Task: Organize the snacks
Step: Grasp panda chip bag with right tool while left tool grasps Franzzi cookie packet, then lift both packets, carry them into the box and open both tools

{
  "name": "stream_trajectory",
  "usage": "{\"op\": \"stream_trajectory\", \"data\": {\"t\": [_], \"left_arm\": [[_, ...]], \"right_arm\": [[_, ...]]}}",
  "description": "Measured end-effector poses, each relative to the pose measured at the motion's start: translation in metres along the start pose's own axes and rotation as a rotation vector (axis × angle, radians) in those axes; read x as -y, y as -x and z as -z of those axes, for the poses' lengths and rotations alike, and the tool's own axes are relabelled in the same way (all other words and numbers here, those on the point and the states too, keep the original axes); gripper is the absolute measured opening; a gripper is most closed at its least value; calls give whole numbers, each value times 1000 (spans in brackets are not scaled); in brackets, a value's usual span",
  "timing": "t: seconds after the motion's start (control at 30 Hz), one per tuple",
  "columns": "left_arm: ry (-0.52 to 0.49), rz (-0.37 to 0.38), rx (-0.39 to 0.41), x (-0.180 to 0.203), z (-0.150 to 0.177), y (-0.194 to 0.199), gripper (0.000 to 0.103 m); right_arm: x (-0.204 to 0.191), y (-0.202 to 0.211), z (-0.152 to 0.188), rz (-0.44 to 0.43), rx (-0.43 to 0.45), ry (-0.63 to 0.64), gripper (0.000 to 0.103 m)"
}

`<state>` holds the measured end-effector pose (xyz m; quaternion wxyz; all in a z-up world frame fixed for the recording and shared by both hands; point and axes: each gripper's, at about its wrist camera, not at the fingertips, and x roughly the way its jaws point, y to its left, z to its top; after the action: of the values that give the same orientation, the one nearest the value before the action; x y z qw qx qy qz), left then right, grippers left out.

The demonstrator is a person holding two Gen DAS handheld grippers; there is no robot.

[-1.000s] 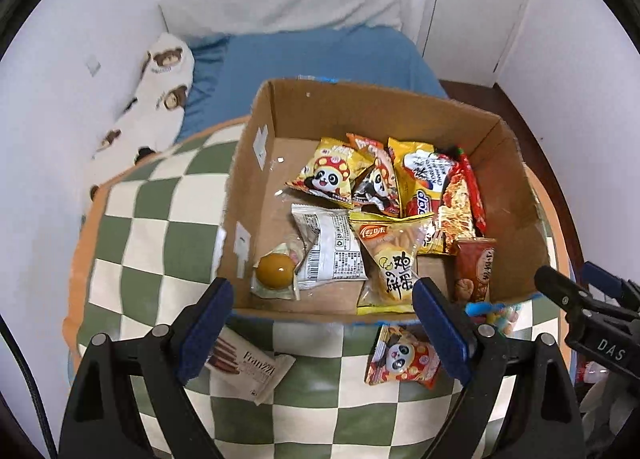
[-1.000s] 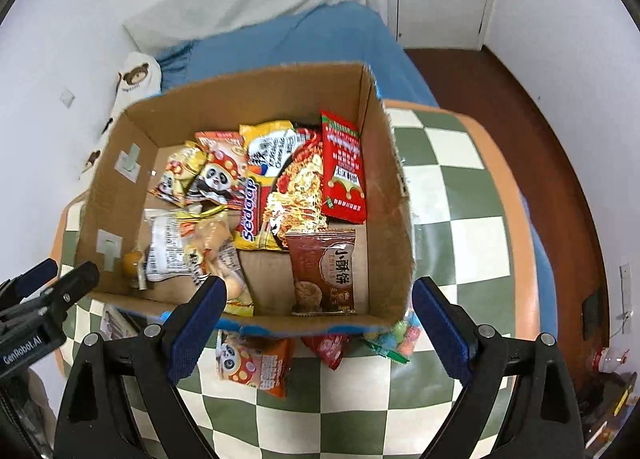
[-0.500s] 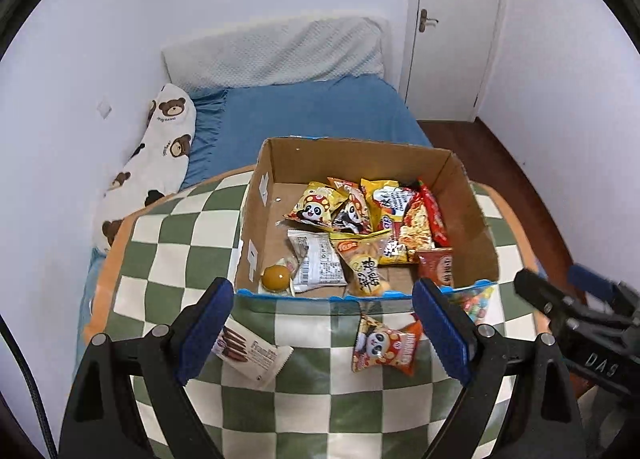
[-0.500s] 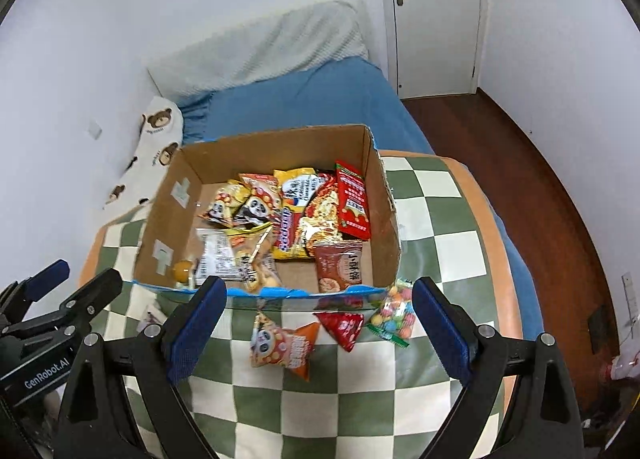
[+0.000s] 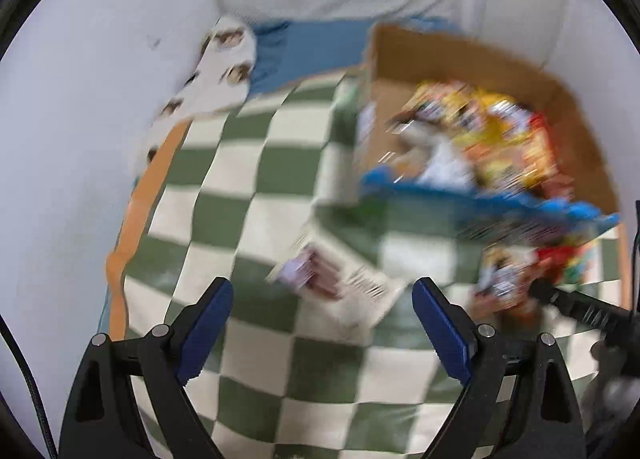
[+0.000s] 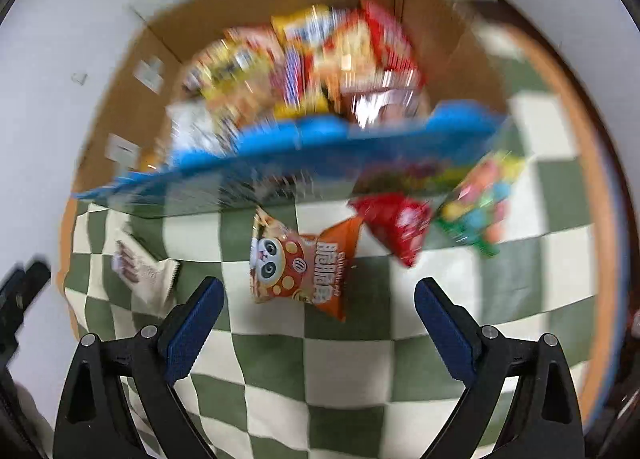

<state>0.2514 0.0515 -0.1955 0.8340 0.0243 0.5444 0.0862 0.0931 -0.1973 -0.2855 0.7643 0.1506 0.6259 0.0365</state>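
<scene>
Your left hand-held gripper [image 5: 322, 311] is spread wide with nothing between its blue pads, hovering over the checkered cloth [image 5: 248, 179] on the worktop. Your right hand-held gripper [image 6: 316, 313] is likewise released and empty. Both views are smeared by motion blur, so fine print is unreadable.

Take the cardboard box [image 6: 132, 99] as your landmark. It sits on the cloth with a blue strip along its near rim, and a heap of yellow, orange and red snack packets [image 6: 304, 59] lies inside it. Just in front of the box, four snacks lie on the cloth. An orange panda packet [image 6: 300, 267] lies in front of the box's middle, between your right pads in that view. A red packet [image 6: 396, 225] lies just to its right, close under the box rim. A clear bag of coloured candies [image 6: 478, 205] lies at the box's near right corner. A white wafer packet [image 5: 332, 279] lies in front of the box's left corner, apart from the others and between your left pads in that view.
</scene>
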Motion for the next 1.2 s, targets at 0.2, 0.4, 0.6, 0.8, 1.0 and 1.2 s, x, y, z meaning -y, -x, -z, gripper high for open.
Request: {"op": "stream_trajectory", "data": {"t": [0.2,0.4,0.6,0.8,1.0,1.2], "left_arm": [[13,-29,-98,-26,8,-43,92],[82,129,-268,-33,-5,-81,92],[371,314,-420,-39,-7,-125,92],[456,304,-400,-36,3,-143,85],[371,276,-347,-41,20,-137,66],[-20,183,-314,4,60,-111,65]], "right_arm": [[12,-67,7,-116,-149,-157,78],[-23,-50,28,-110,-192,52,79],[-39,-31,-5,37,-53,268,84],[-72,-71,-14,137,-165,516,84],[-76,-90,-2,159,-221,520,69],[-46,-91,5,92,-268,300,54]]}}
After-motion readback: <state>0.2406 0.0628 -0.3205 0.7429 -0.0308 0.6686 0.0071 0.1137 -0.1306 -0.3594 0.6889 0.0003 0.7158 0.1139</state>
